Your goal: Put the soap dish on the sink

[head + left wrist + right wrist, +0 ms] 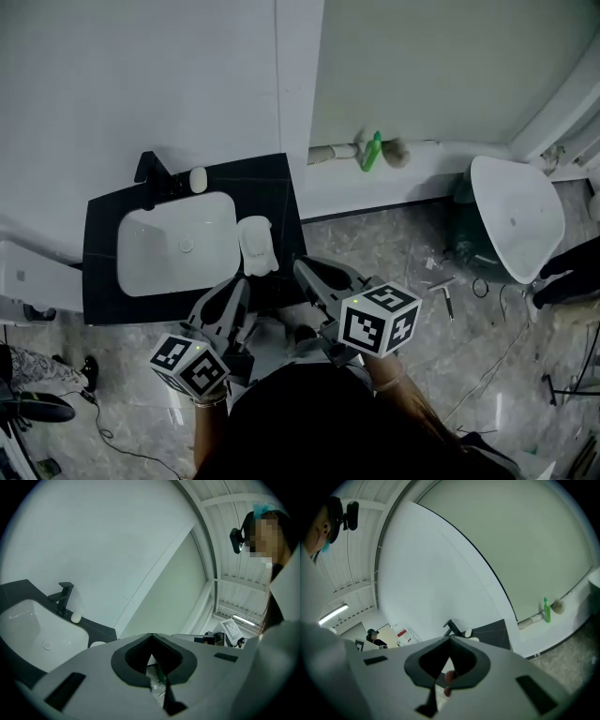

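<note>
Locating the soap dish (255, 245) comes first: where does it lie? (Student)

On the black counter (281, 202), between the right rim of the white sink (159, 258) and the counter's right edge, just beside the rim, a pale rounded piece lying flat. No gripper touches it. (Instructor)

And the two grippers? (Student)

Left gripper (236, 289): below the counter's near edge in the head view, tips towards the dish. Its own view shows the jaws (151, 635) pressed together, with nothing between them. Right gripper (302, 267): just off the counter's near right corner. Its jaws (450, 639) also meet at the tips and carry nothing. (Instructor)

What else stands on the counter? (Student)

A black faucet (150, 173) at the far left corner, behind the sink, and a small white oval soap (198, 179) just to its right. Off the counter, a green bottle (373, 150) stands on the ledge along the wall, and a loose white basin (516, 220) lies tilted on the marbled floor, well apart to the right. (Instructor)
</note>
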Demonstrator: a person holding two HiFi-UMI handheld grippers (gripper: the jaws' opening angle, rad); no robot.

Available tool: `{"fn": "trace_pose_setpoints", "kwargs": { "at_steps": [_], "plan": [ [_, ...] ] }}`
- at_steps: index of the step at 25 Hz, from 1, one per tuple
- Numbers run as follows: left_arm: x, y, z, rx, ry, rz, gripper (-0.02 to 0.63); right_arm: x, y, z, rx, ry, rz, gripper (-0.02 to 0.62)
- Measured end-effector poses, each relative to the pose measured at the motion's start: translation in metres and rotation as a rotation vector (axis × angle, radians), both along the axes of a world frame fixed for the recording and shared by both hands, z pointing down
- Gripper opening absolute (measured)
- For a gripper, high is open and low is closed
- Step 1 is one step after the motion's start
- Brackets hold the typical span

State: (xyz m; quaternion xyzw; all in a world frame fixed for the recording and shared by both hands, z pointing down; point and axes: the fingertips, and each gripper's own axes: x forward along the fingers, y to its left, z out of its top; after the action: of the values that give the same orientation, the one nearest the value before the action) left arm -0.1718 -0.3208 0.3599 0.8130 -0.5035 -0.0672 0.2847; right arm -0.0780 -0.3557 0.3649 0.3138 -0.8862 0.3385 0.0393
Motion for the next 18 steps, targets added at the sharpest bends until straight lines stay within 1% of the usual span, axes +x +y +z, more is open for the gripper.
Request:
{"fn": "trace_pose_setpoints", "kwargs": {
  "at_steps": [5,11,18],
  "plan": [
    [0.004,0.014,-0.004,0.003,-0.001,-0.036,0.003,0.004,0.01,-0.007,0.027,-0.021,-0.01,0.02],
    [0.001,0.022,0.001,-0.024,0.047,-0.094,0.003,0.013,0.014,-0.012,0.017,-0.066,0.002,0.02],
    [-0.001,0.014,0.01,-0.079,0.091,-0.107,0.003,0.015,0.004,-0.007,-0.009,-0.048,0.015,0.018]
  ]
}}
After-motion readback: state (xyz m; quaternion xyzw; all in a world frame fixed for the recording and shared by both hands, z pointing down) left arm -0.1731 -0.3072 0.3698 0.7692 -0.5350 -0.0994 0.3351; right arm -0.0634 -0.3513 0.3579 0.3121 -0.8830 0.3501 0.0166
